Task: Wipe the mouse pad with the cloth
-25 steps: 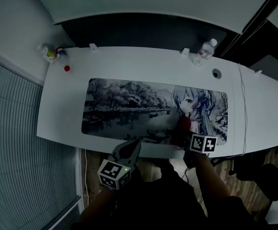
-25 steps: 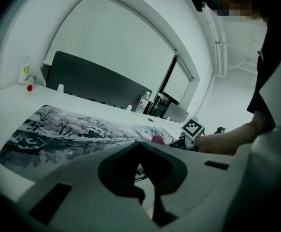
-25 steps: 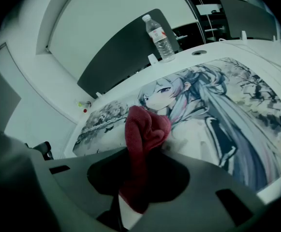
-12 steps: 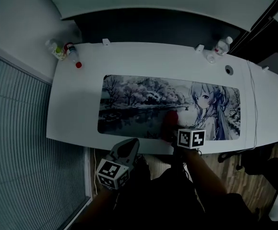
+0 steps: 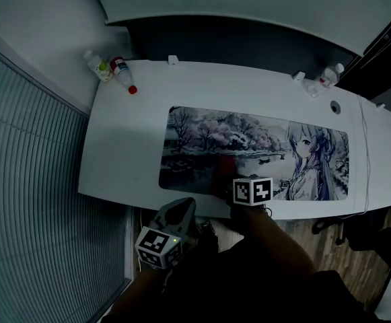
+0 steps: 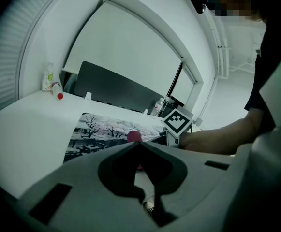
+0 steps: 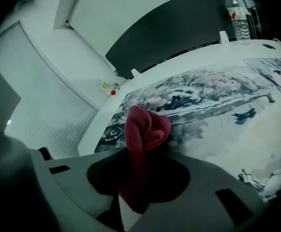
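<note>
A long mouse pad (image 5: 262,150) printed with a grey winter scene and an anime figure lies on the white desk (image 5: 124,147). My right gripper (image 5: 227,180) is shut on a red cloth (image 5: 224,165) and presses it onto the pad's near left part. In the right gripper view the cloth (image 7: 145,129) bulges up between the jaws over the pad (image 7: 217,105). My left gripper (image 5: 182,207) hovers shut and empty below the desk's near edge, to the left of the right one. From the left gripper view, the cloth (image 6: 134,136) and the pad (image 6: 99,129) show beyond its tips.
Two small bottles (image 5: 109,67) and a red cap (image 5: 133,89) sit at the desk's back left corner. A water bottle (image 5: 330,75) stands at the back right beside a cable hole (image 5: 334,106). A thin cable (image 5: 367,153) crosses the right end. Slatted blinds (image 5: 40,200) fill the left.
My right gripper has slid the red cloth leftward along the pad's near side, from by the anime figure to the landscape part. The left gripper has stayed shut below the desk edge.
</note>
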A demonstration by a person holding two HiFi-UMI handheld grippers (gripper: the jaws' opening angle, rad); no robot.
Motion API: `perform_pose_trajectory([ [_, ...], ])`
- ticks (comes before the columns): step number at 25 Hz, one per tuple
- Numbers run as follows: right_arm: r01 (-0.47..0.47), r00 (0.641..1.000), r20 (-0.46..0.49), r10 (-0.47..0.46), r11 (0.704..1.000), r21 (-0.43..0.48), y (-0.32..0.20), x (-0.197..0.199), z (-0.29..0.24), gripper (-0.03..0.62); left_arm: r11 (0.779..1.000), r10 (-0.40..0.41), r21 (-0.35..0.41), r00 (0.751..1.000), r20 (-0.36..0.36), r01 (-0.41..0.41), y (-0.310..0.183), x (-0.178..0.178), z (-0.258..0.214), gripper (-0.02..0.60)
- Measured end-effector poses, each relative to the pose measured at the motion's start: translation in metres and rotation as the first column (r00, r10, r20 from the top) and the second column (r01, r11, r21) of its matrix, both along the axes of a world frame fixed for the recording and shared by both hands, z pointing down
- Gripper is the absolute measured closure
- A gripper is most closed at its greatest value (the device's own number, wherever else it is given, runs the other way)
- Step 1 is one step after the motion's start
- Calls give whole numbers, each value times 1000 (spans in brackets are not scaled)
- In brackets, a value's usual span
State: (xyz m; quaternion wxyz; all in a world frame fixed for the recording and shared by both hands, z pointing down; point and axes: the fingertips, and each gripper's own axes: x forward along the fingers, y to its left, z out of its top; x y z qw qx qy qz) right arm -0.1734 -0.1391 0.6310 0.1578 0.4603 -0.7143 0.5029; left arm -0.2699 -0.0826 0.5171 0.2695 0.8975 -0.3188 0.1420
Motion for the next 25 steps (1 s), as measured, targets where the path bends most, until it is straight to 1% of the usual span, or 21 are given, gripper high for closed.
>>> perform_pose_trajectory([
  [4, 41, 999, 9, -41, 999, 4, -14, -39, 0, 485, 1000, -16, -1, 1000, 1, 16, -2, -18, 0, 575],
  [7, 88, 996, -4, -88, 996, 17, -22, -70, 1, 487, 1000, -24, -12, 1000, 15, 24, -3, -34, 4, 577],
  [10, 110, 994, -7, -110, 994, 22, -29, -87, 0, 485, 999, -42, -13, 999, 13, 42, -8, -44, 4, 575],
  [14, 104, 995, 5, -104, 994, 19, -30, -91, 0, 485, 999, -43, -7, 999, 7, 43, -14, -49, 5, 575],
  [17, 100, 995, 16, -100, 995, 17, -31, -91, 0, 485, 1000, -29, -2, 1000, -1, 29, -17, -46, 5, 575],
  [19, 97, 994, 40, -97, 995, 17, -30, -91, -1, 485, 1000, -18, 8, 1000, -2, 18, -18, -43, 6, 577],
  [21, 85, 994, 70, -86, 996, 16, -31, -90, -4, 485, 1000, -10, -2, 1000, -9, 10, -19, -40, 5, 575],
  [23, 70, 994, 83, -73, 997, 29, -36, -87, -8, 485, 1000, -10, -10, 1000, -18, 10, -22, -39, 4, 577],
  [25, 59, 995, 84, -62, 997, 46, -45, -82, -12, 485, 1000, -8, 0, 1000, -16, 8, -27, -38, 3, 575],
])
